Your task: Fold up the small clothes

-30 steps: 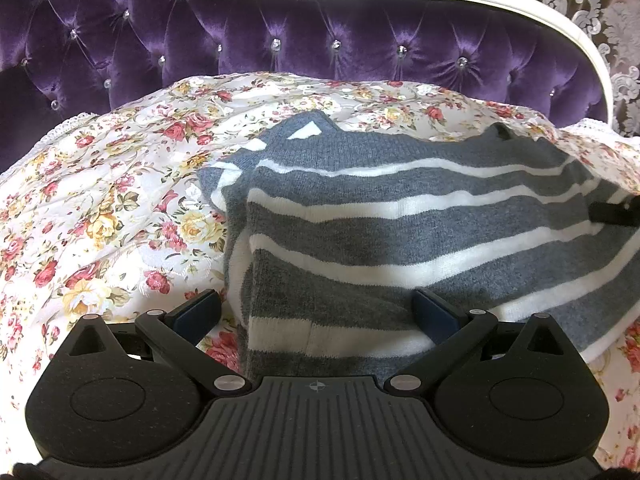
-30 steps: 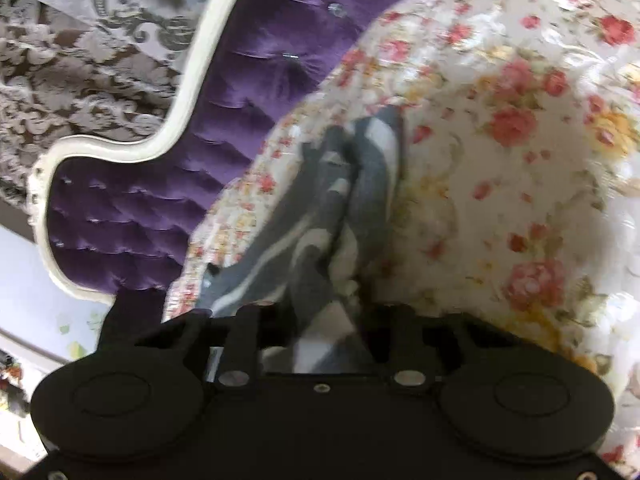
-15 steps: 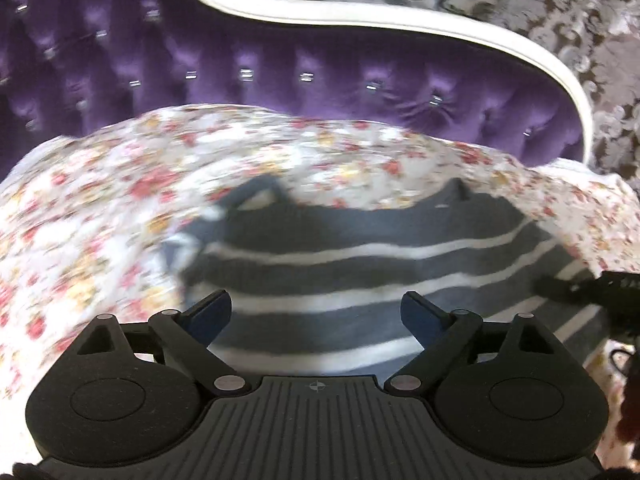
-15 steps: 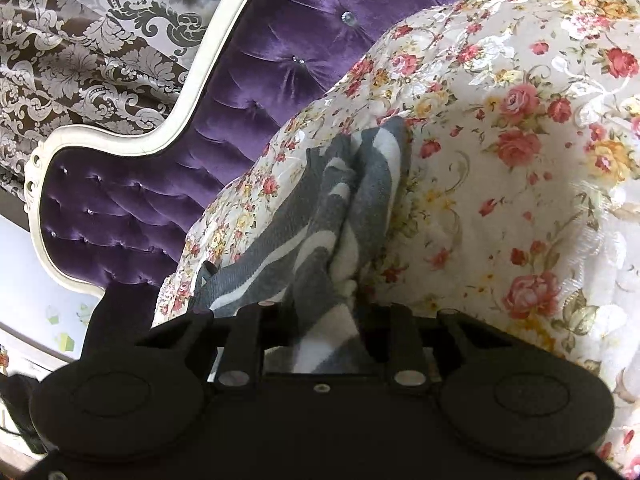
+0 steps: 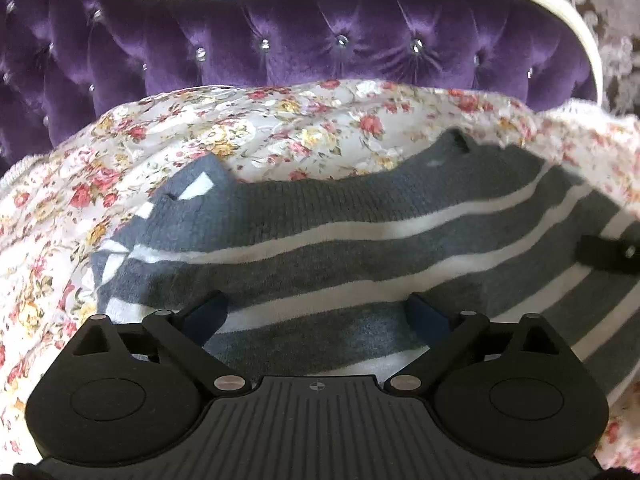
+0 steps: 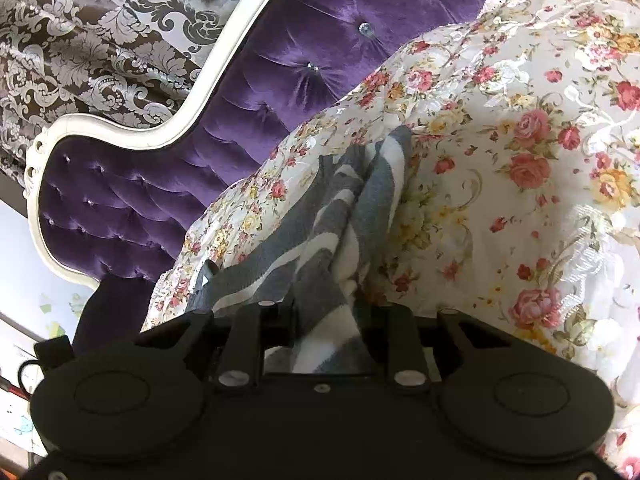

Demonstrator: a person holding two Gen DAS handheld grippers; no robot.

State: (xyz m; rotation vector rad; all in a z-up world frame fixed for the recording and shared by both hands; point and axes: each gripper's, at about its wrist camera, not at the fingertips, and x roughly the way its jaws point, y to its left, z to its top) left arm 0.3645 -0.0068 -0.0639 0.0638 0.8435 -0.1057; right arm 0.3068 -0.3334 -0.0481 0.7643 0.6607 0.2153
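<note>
A grey sweater with white stripes point(image 5: 340, 256) lies on the floral bedspread point(image 5: 200, 140). My left gripper point(image 5: 316, 312) is open, its blue-padded fingers spread wide over the sweater's near edge, holding nothing. My right gripper point(image 6: 324, 312) is shut on a bunched edge of the same sweater point(image 6: 344, 216), which rises in a ridge from its jaws. In the left wrist view the right gripper's black finger point(image 5: 608, 256) shows at the sweater's right side.
A purple tufted headboard point(image 5: 300, 48) with a white frame point(image 5: 560, 0) stands behind the bed. Patterned wallpaper point(image 6: 100, 32) lies beyond it. The floral bedspread point(image 6: 520, 140) spreads to the right of the sweater.
My left gripper has pulled back and tilted, then settled again over the sweater's near edge, still open. My right gripper stays shut on the sweater and has shifted slightly.
</note>
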